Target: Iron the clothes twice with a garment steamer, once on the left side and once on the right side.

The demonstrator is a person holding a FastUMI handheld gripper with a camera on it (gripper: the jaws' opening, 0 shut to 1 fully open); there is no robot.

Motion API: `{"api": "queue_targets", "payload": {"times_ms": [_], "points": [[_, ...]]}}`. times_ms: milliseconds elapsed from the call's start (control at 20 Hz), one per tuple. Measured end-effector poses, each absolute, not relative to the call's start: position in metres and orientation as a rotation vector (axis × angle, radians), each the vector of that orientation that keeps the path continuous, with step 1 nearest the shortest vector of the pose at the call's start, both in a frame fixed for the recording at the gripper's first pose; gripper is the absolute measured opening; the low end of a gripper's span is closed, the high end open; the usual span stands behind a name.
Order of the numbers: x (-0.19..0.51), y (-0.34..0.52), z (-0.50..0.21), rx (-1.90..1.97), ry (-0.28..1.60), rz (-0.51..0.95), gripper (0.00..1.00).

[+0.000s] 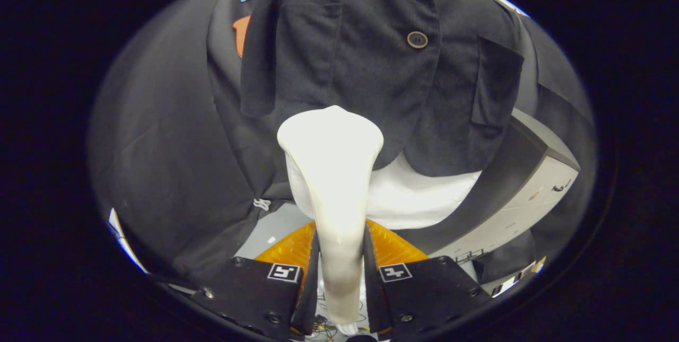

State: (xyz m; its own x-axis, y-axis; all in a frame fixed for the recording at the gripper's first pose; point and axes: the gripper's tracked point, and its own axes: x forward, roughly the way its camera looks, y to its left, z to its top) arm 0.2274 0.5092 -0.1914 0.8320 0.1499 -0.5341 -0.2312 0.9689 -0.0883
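Two fingers [313, 273] of the tool [339, 273] clamp the steamer [331, 172] at the dark jacket's [371, 66] hem; no legible writing.

Test booth: black cloth wall [159, 135] (draped), jacketed mannequin [419, 199].

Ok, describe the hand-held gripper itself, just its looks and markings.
The hand-held gripper has two flat, blocky fingers with angular outlines, fastened by small round screws. Each finger carries a square black-and-white marker tag near its inner top corner. Ribbed panels line the inner faces of the fingers. Thin wires show low down between them. No sleeve or hand is visible.
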Motion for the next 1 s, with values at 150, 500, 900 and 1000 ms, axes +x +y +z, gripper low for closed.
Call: {"api": "queue_targets", "payload": {"times_ms": [150, 500, 900, 1000], "points": [[0.218, 0.497, -0.163, -0.123, 0.518, 0.225, 0.41], [0.193, 0.435, -0.063, -0.103, 0.389, 0.25, 0.41], [0.142, 0.273, 0.017, -0.005, 0.274, 0.204, 0.4], [0.126, 0.219, 0.03, 0.008, 0.252, 0.174, 0.41]]}}
